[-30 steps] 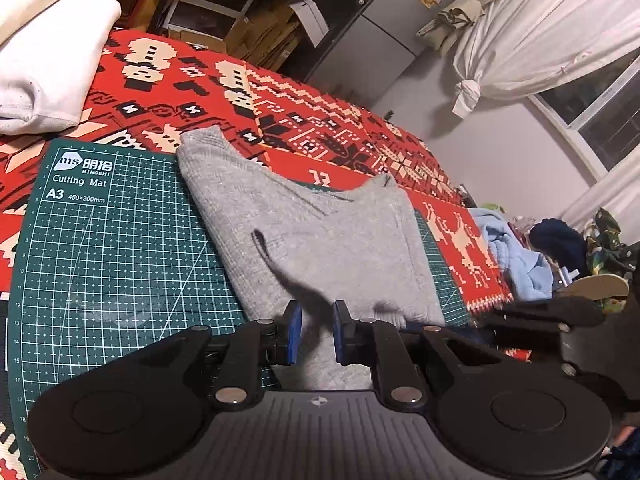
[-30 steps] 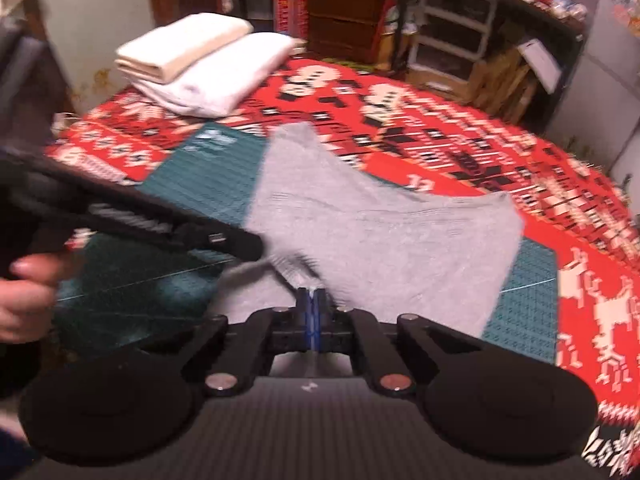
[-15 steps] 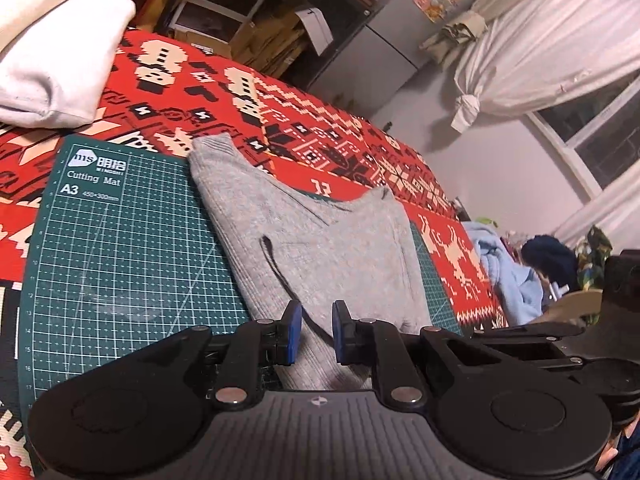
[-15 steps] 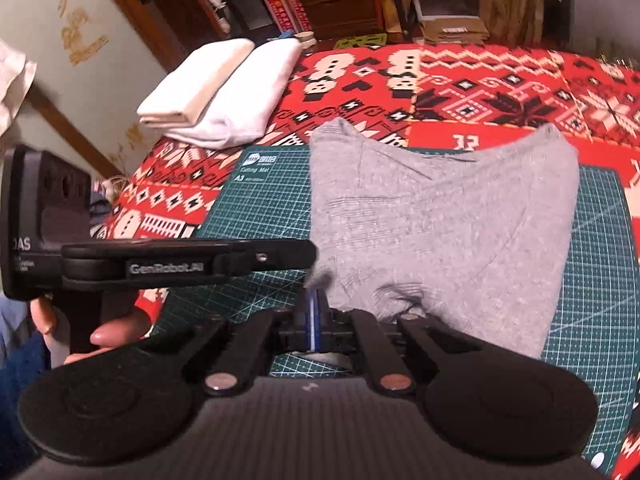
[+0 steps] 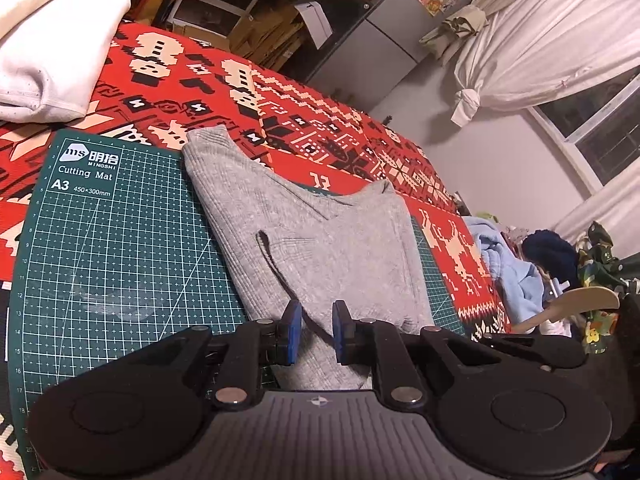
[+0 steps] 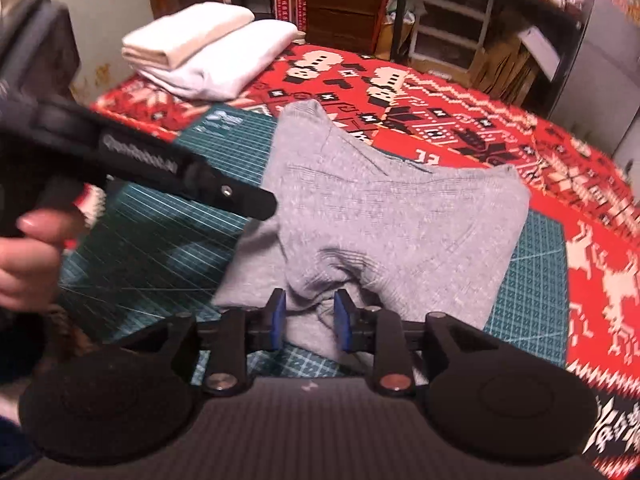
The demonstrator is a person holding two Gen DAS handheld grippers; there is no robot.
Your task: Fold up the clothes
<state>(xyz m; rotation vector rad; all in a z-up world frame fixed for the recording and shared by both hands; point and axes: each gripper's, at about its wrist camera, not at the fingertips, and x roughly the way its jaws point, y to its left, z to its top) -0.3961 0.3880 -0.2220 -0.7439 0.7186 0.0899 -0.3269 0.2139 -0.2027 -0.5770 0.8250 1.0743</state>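
Note:
A grey knit garment [image 5: 328, 240] lies folded on a green cutting mat [image 5: 120, 260], with a loose flap edge running across its middle. My left gripper [image 5: 316, 330] hovers open over the garment's near edge, with nothing between its blue pads. In the right wrist view the same garment [image 6: 400, 220] is bunched into a small ridge at its near edge. My right gripper [image 6: 309, 318] stands open there, one pad on each side of that ridge. The left gripper [image 6: 260, 204], held by a hand [image 6: 28, 248], reaches in from the left above the mat [image 6: 532, 280].
The mat rests on a red patterned blanket [image 5: 304, 120]. Two folded white cloths [image 6: 208, 52] are stacked at the blanket's far left corner. A pile of blue and dark clothes [image 5: 512, 276] lies beyond the right edge. Shelves and a fridge stand behind.
The right gripper was shut over the garment's near edge and is now open, leaving the cloth bunched between its pads. The left gripper stays open and has barely shifted.

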